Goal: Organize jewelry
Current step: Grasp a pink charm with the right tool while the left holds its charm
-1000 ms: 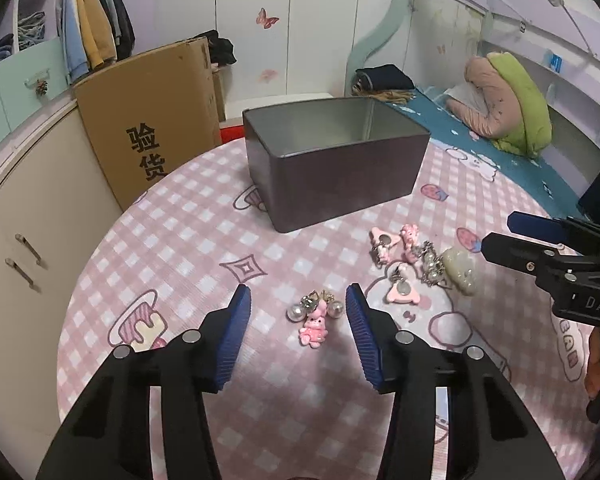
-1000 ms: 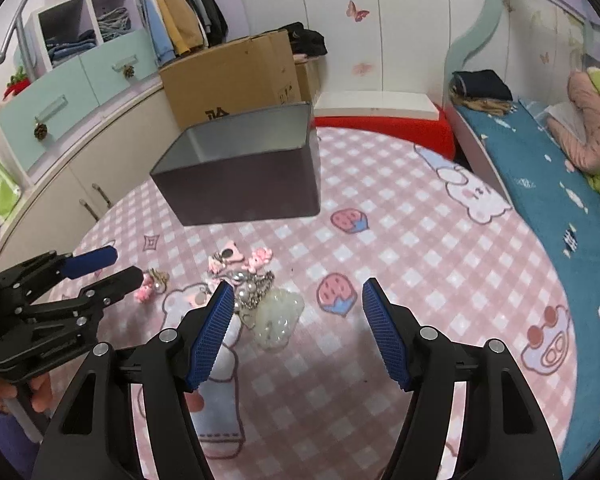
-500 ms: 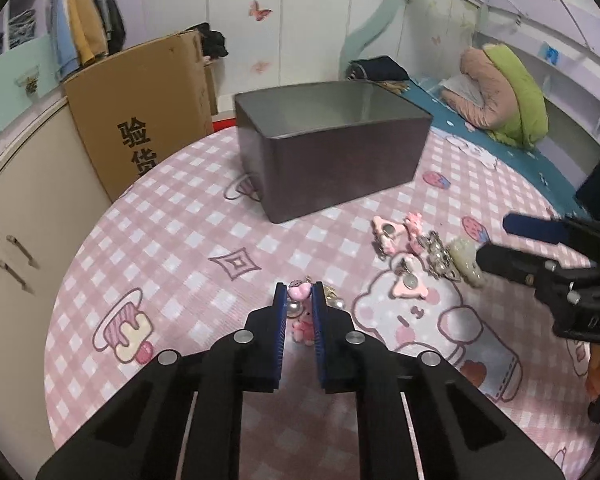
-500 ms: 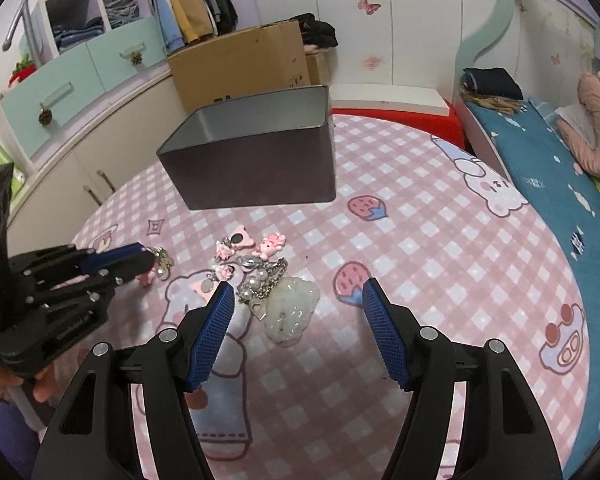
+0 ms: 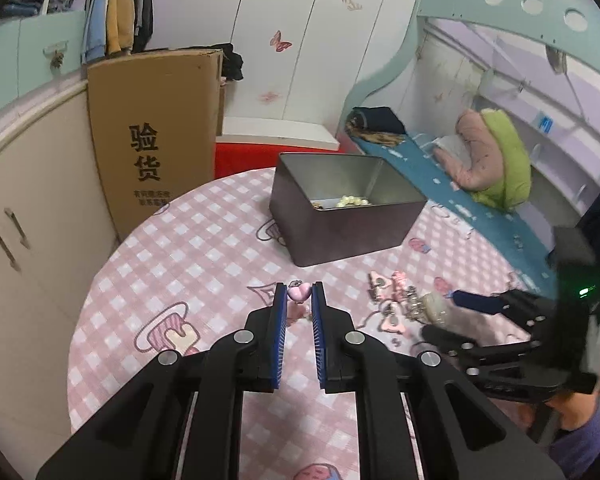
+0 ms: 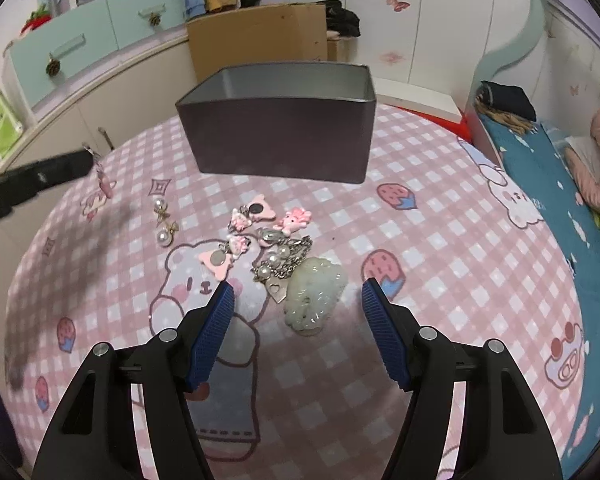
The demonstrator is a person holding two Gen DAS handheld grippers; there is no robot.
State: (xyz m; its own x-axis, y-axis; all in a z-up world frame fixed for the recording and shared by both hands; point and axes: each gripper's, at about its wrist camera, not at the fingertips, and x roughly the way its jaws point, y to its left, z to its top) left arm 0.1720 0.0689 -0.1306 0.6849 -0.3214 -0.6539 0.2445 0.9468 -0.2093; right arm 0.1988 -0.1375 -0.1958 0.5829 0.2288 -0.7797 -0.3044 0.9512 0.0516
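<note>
My left gripper (image 5: 299,294) is shut on a pink charm earring (image 5: 299,293) and holds it above the table; in the right wrist view the earring (image 6: 105,180) hangs from the left gripper's tips at the left. My right gripper (image 6: 298,300) is open and empty, hovering over a pale green jade pendant (image 6: 314,296). A pile of pink charms, pearls and a chain (image 6: 266,240) lies behind it. A pearl earring pair (image 6: 164,224) lies to the left. The dark metal tin (image 6: 280,136) stands open behind; pearl beads (image 5: 352,201) lie inside.
The round table has a pink checked cloth (image 6: 440,240). A cardboard box (image 5: 152,136) stands off the table's far left edge. A bed (image 5: 460,184) runs along the right.
My left gripper shut on the pink earring and lifted it off the cloth. The right gripper moved forward over the jewelry pile and stayed open.
</note>
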